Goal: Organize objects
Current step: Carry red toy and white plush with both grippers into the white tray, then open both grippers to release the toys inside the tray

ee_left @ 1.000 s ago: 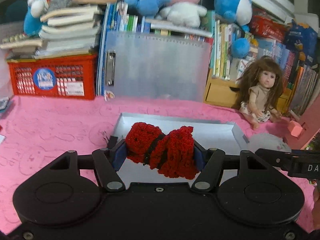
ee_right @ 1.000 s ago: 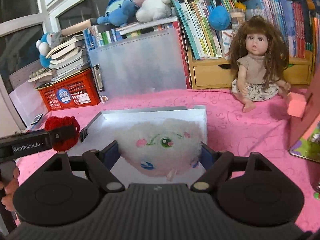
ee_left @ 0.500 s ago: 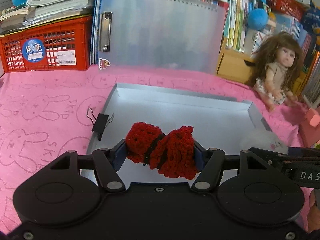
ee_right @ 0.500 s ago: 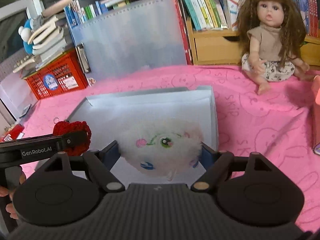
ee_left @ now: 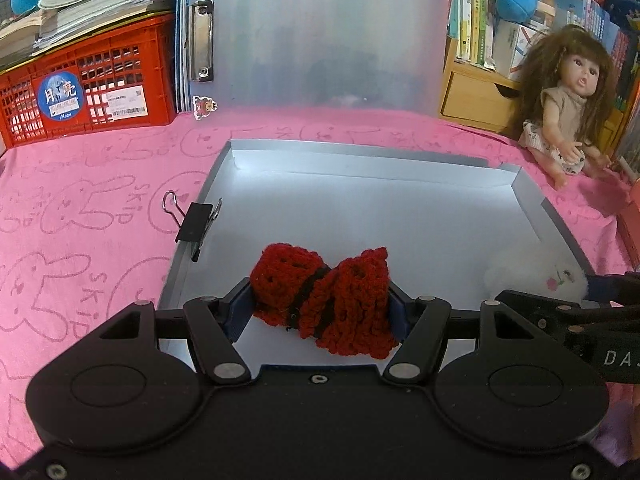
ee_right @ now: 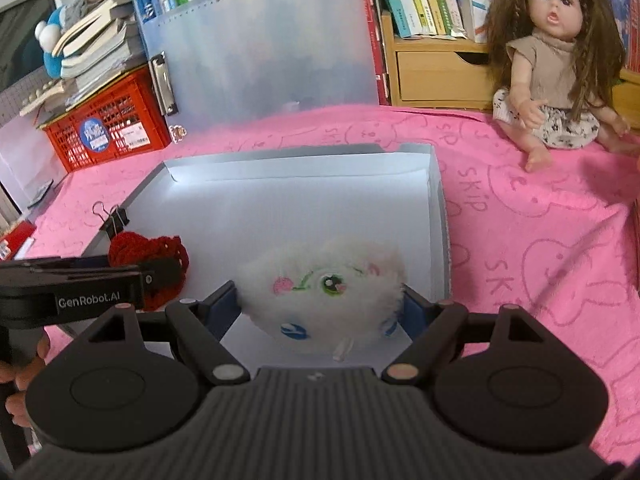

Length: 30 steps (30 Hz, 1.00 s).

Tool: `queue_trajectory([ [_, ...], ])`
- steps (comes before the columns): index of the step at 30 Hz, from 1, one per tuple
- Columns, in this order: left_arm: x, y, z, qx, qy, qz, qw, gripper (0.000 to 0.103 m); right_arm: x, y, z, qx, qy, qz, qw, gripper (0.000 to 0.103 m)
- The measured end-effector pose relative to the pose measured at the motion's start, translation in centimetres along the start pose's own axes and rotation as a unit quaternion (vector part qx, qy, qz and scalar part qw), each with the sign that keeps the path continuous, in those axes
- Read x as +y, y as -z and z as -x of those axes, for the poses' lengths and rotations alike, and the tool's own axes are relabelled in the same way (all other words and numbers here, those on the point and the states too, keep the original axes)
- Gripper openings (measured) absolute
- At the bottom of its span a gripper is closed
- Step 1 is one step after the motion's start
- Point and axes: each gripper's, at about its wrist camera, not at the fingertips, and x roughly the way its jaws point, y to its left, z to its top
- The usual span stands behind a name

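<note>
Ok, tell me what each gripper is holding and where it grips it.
The left gripper clamps the red crocheted bow by its two outer ends. The right gripper clamps the white fluffy plush across its left and right sides.

Bright, even light; sharp centre, fisheye-bent edges.
</note>
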Motion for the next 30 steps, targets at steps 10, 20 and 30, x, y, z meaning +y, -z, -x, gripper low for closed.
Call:
queue_trajectory([
  [10,-0.5,0.6,-0.5,0.000,-0.010,-0.018,0.9998,0.066,0.7,0.4,-0.4,0.002,0.008,0.017,1.000,0.084],
  [20,-0.1,0.3,-0.2,0.005,0.002,-0.006,1.0000,0.080,0.6,0.3,-0.2,-0.002,0.000,0.012,1.000,0.091],
  [30,-0.5,-0.1,3.2,-0.033,0.021,-0.014,0.9991,0.090,1.6,-0.1,2.1,-0.032,-0.001,0.029,0.999,0.100],
])
